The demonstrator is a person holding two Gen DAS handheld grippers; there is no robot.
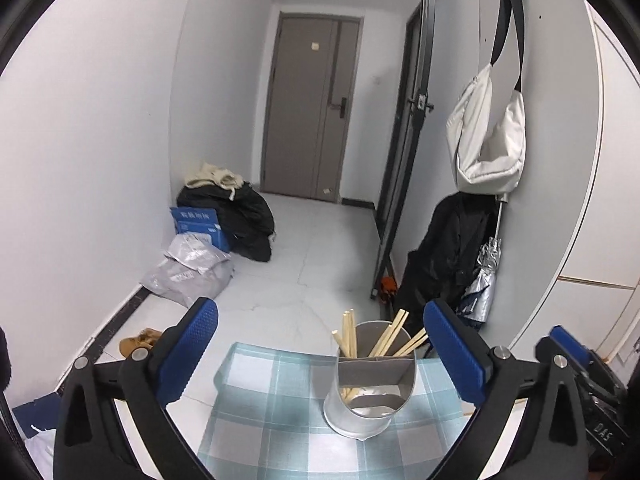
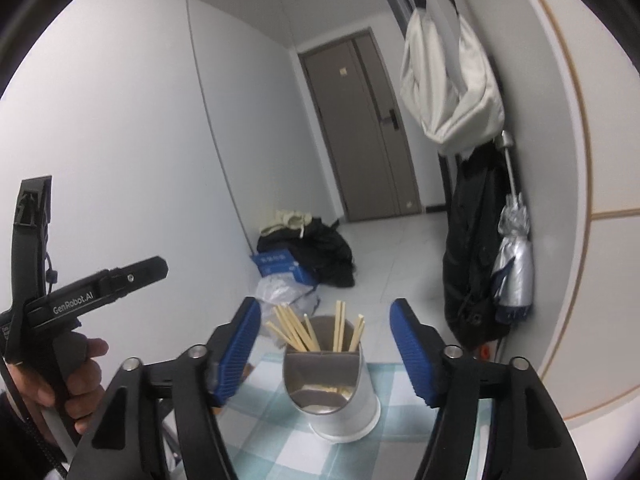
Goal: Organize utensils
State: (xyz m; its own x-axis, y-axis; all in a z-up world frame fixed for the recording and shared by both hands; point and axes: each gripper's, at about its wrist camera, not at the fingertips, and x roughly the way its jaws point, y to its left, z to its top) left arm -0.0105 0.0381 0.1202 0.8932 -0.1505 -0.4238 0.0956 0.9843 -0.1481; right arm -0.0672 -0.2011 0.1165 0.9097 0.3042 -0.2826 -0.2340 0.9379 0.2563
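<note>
Looking through the left wrist view, the left gripper (image 1: pixel 320 354) stands wide open and empty, with the metal utensil holder (image 1: pixel 370 396) at lower centre on the checked tablecloth (image 1: pixel 260 400), chopsticks (image 1: pixel 390 338) upright in its back compartment. In the right wrist view, the right gripper (image 2: pixel 326 354) is likewise open and empty; judging by this, backing away without brushing the holder's rim is best.

Lower ends of chopsticks (image 2: pixel 298 330) hidden inside metal holder (image 2: pixel 334 394). Worktop (image 1: pixel 280 432) cut off by bottom edge and by tool arms. Print on blue box (image 1: pixel 198 224) too small to read. Left hand (image 2: pixel 60 384) partly cut off at frame edge.
</note>
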